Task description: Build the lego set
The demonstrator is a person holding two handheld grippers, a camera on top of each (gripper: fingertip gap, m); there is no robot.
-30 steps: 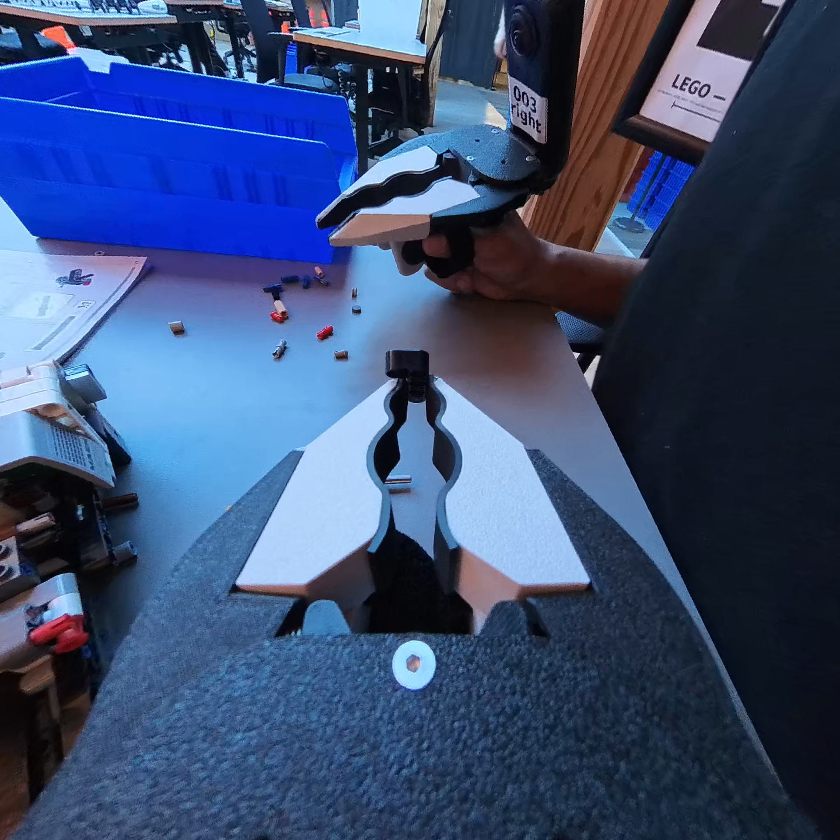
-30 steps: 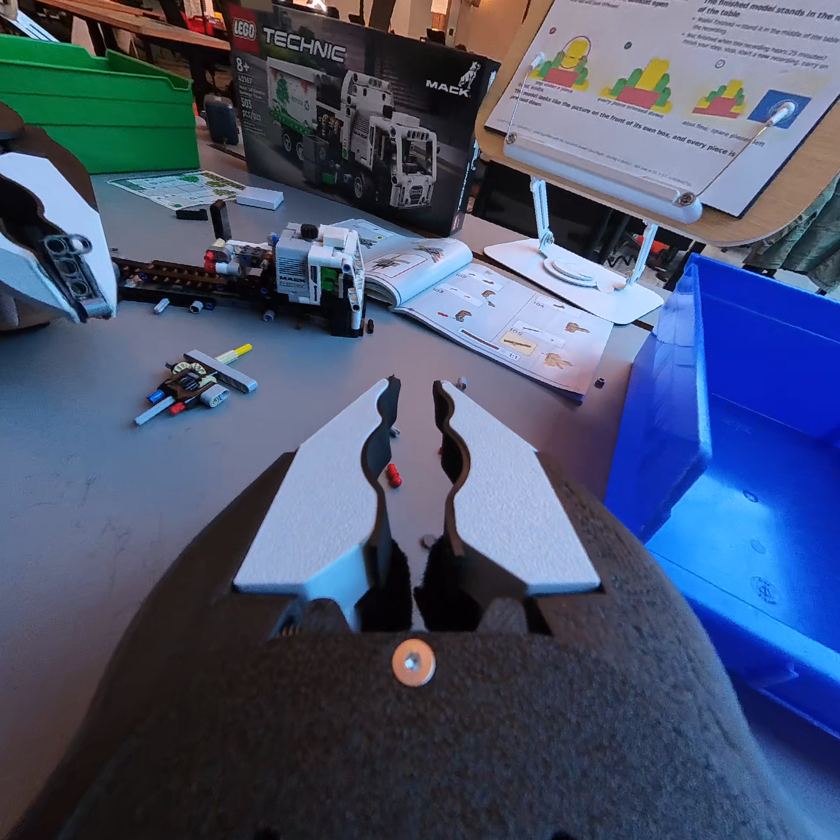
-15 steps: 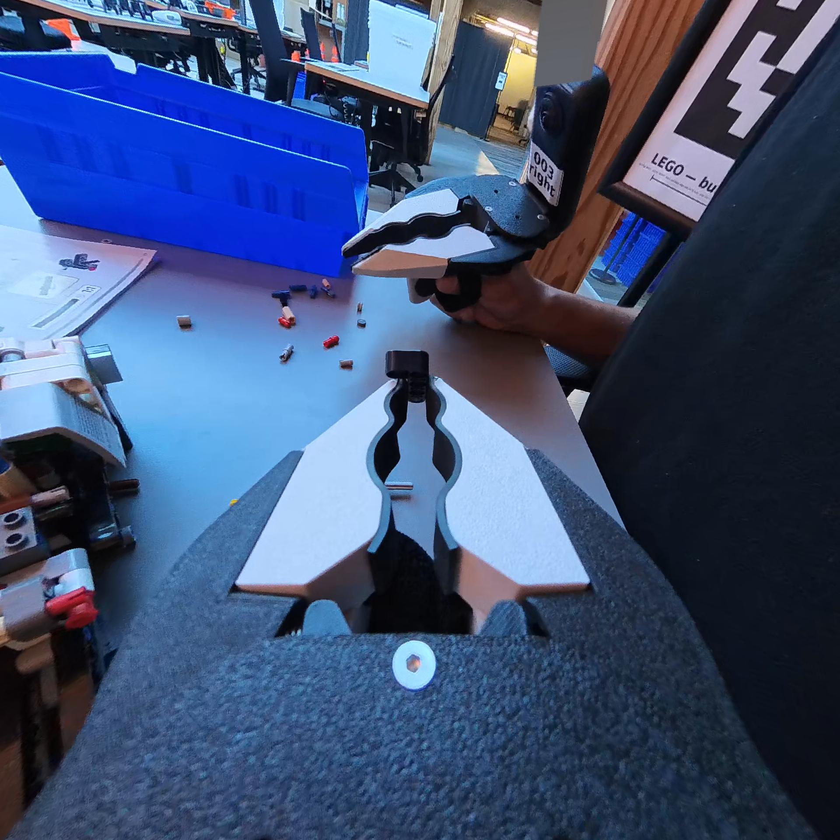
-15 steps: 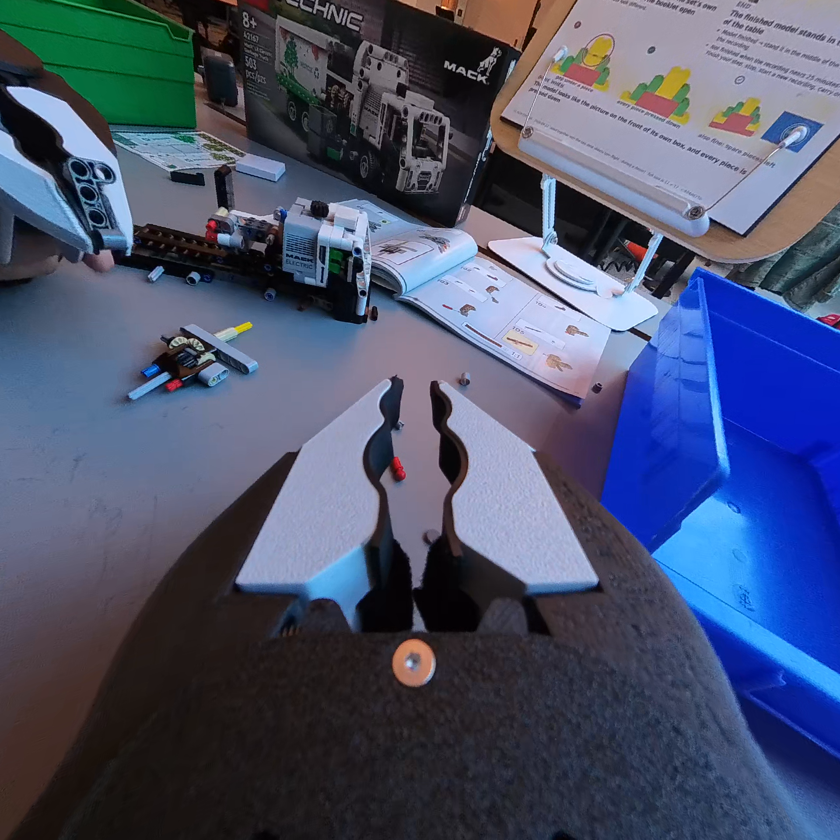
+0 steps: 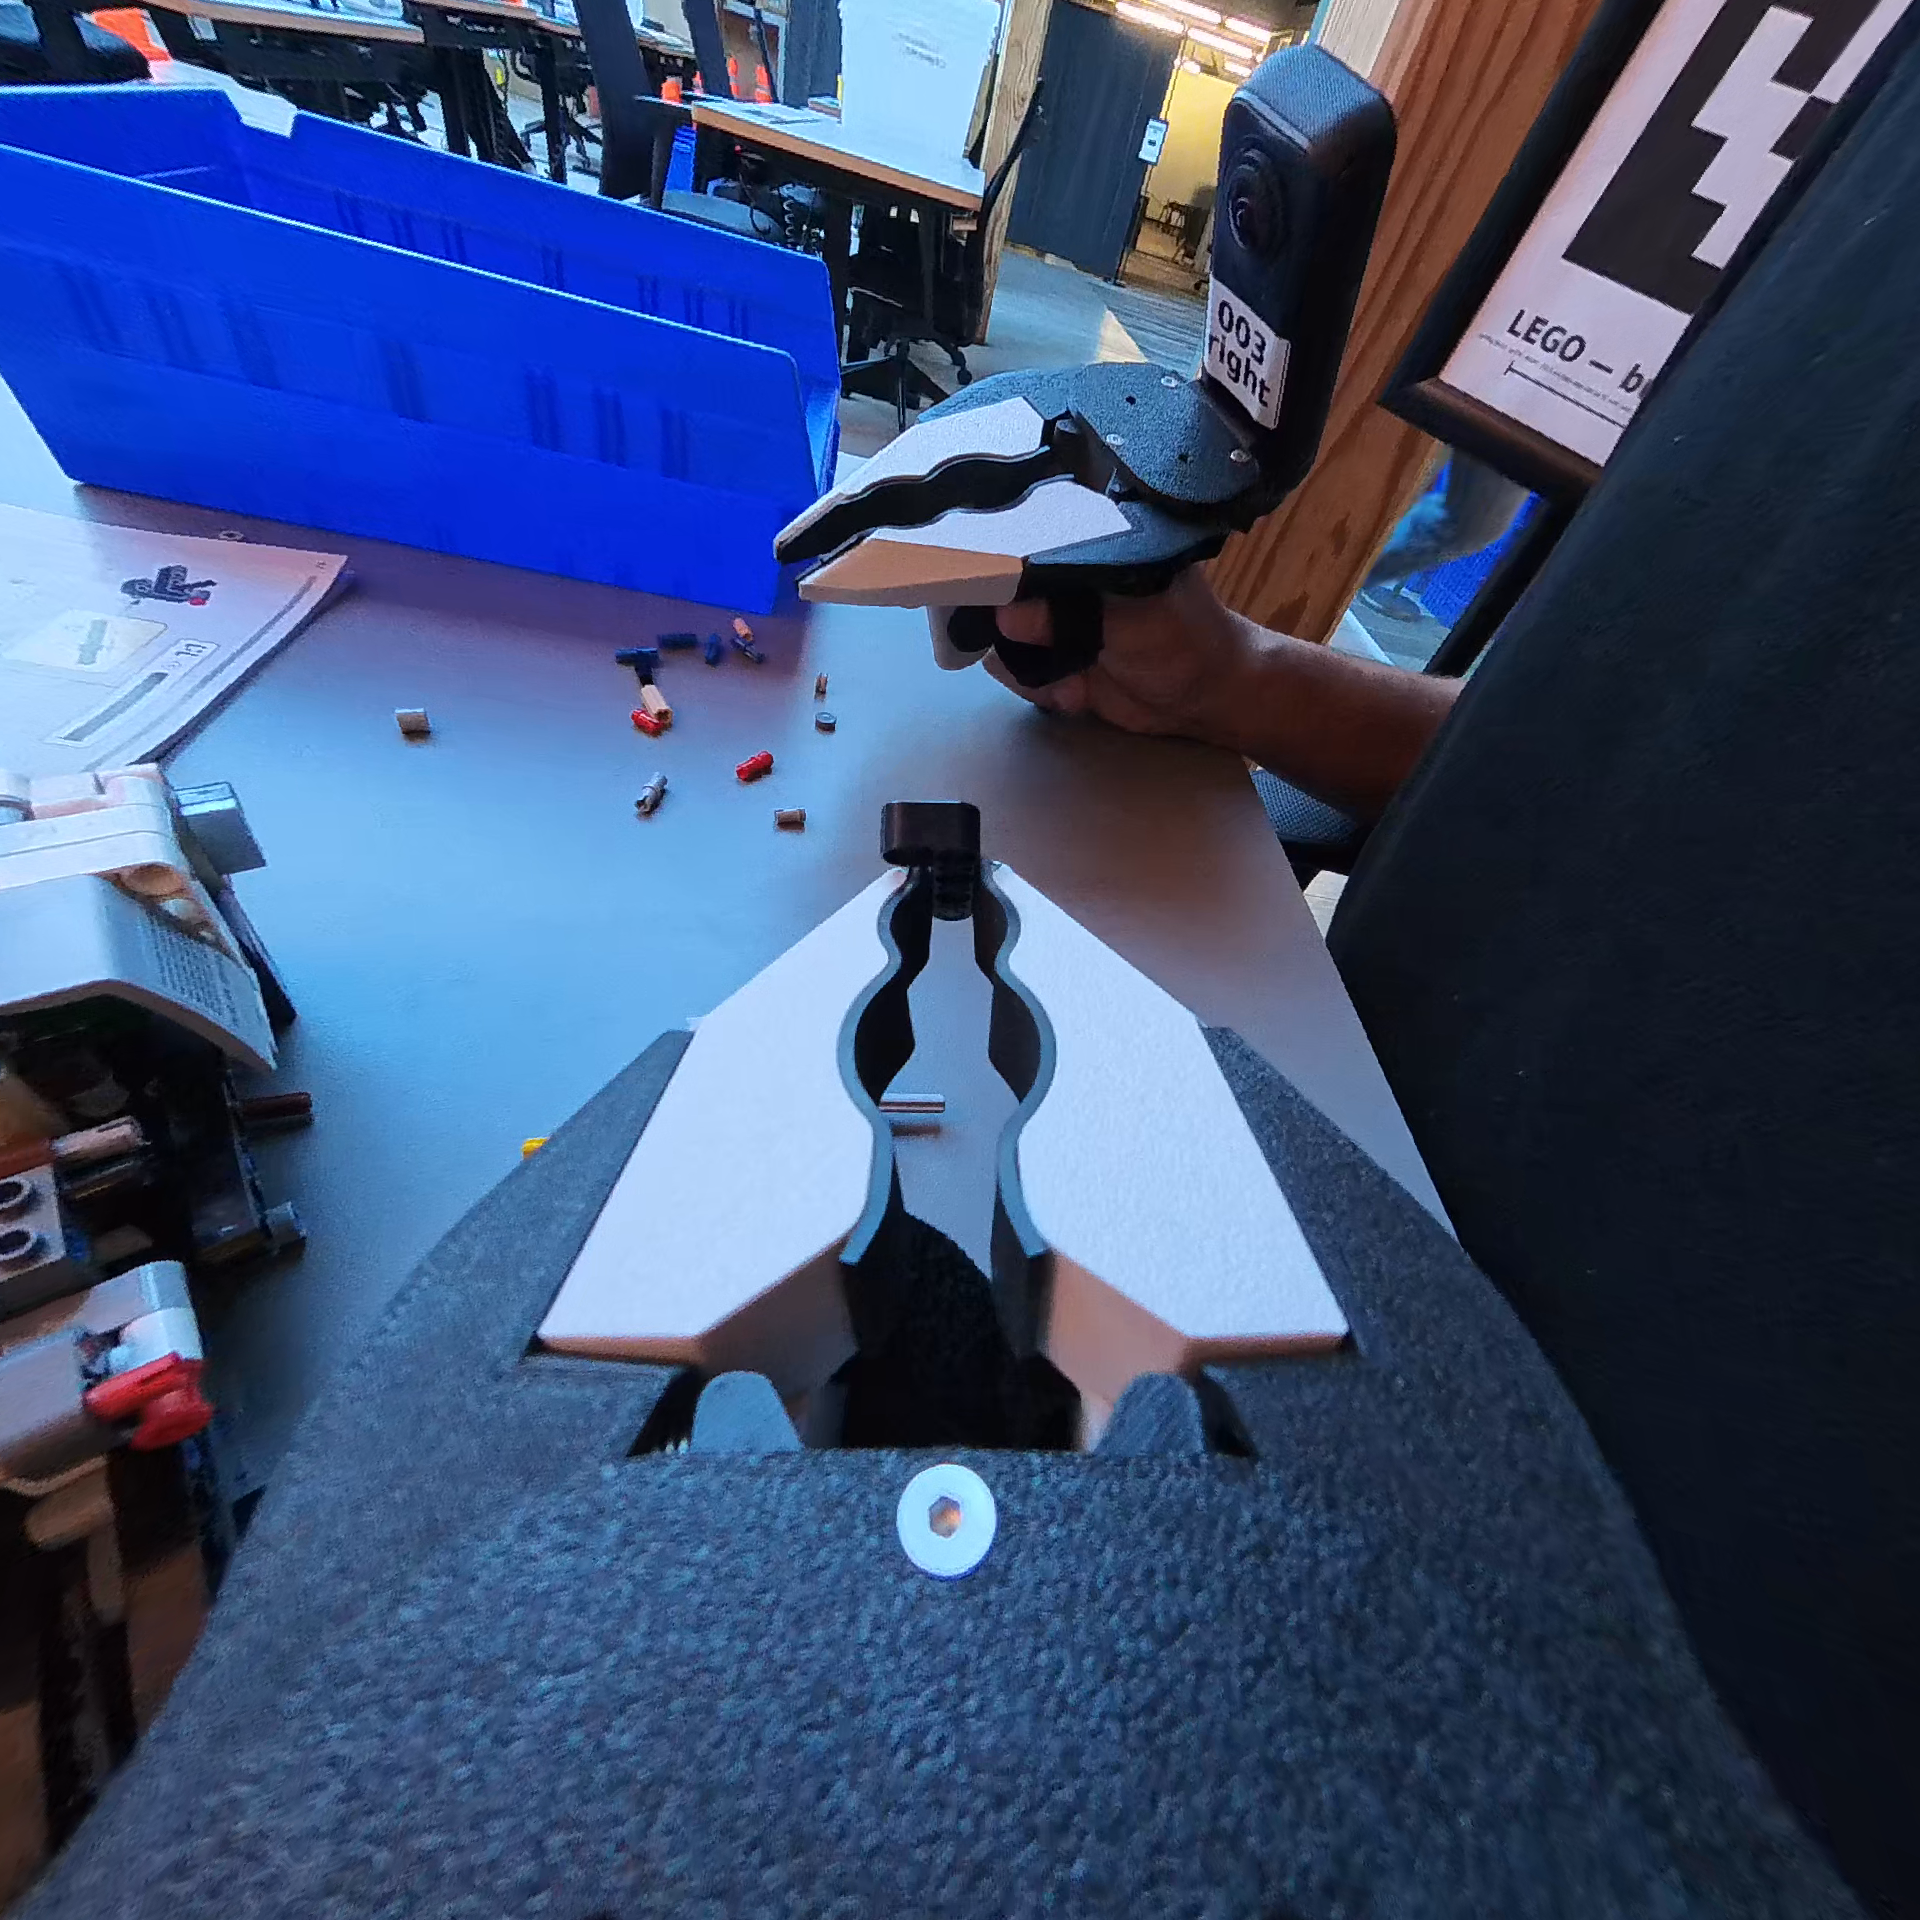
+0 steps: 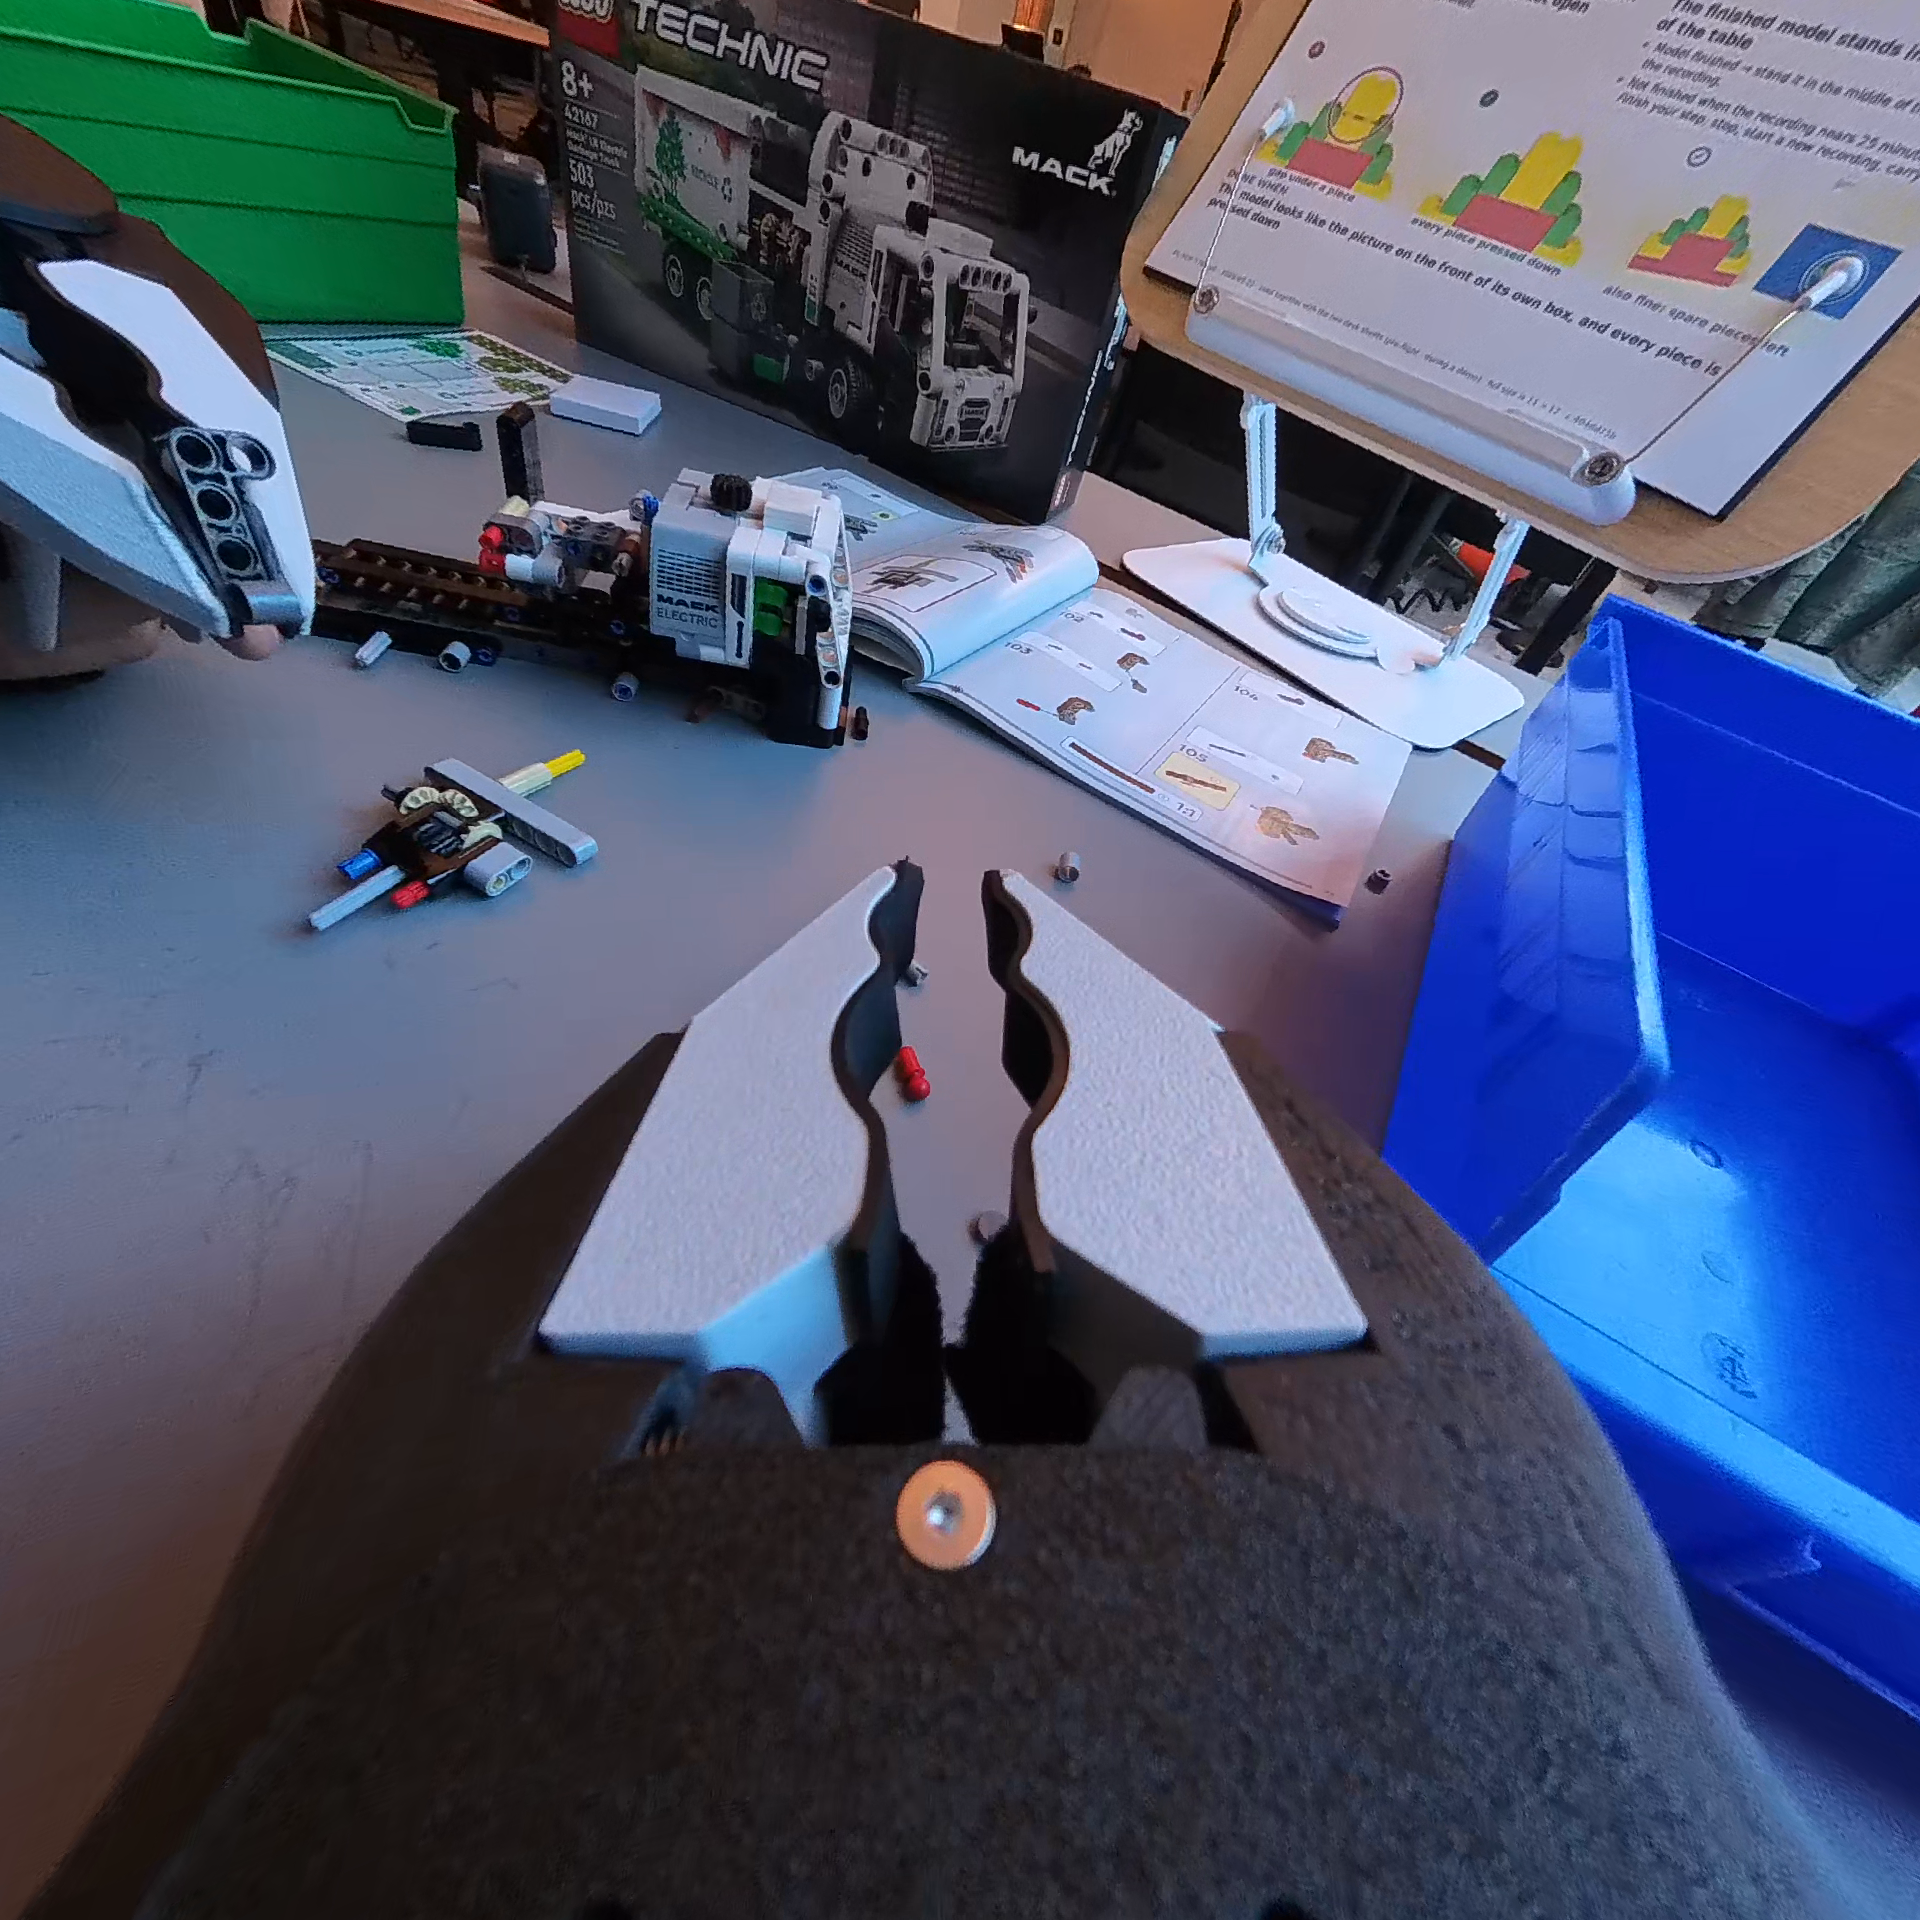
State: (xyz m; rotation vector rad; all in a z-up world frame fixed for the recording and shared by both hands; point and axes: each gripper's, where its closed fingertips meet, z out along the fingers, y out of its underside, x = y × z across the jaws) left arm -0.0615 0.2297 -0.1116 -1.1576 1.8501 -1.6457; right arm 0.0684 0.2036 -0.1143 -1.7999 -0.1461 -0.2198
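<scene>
Left hand-held gripper point(image 5: 940, 894): we are clamping its white fingers together on a short black perforated Technic beam point(image 6: 220, 509), holding it above the grey tabletop point(image 5: 468, 935).
Right hand-held gripper point(image 6: 943, 883): we are keeping its fingers slightly apart and empty, hovering low over loose pins beside the blue plastic bin point(image 6: 1714, 1039).
Loose parts nearest: a small red plastic pin point(image 6: 912, 1073) is lying on the tabletop in the gap between the right fingers; more red, tan and dark blue pins point(image 5: 686, 707) are lying scattered in front of the bin.
Sub-assembly: a small cluster of a grey beam, tan gears and a yellow-tipped axle point(image 6: 457, 831) is lying apart from the main build, seemingly waiting to be fitted.
Main model: the white-cabbed truck with a long dark brown chassis point(image 6: 665, 603) is standing in the middle of the tabletop, near the left gripper.
Instructions: the open paper instruction booklet point(image 6: 1122, 717) is lying just beside the cab.
Farther back: the dark printed cardboard set box point(image 6: 852, 239) is standing upright, with a green plastic bin point(image 6: 239, 177) to its left.
Progress: we are judging the build as partly done; cab and frame exist, but the rear body is missing and many parts remain loose.
Next: the held beam probably needs pins before joining the chassis.
</scene>
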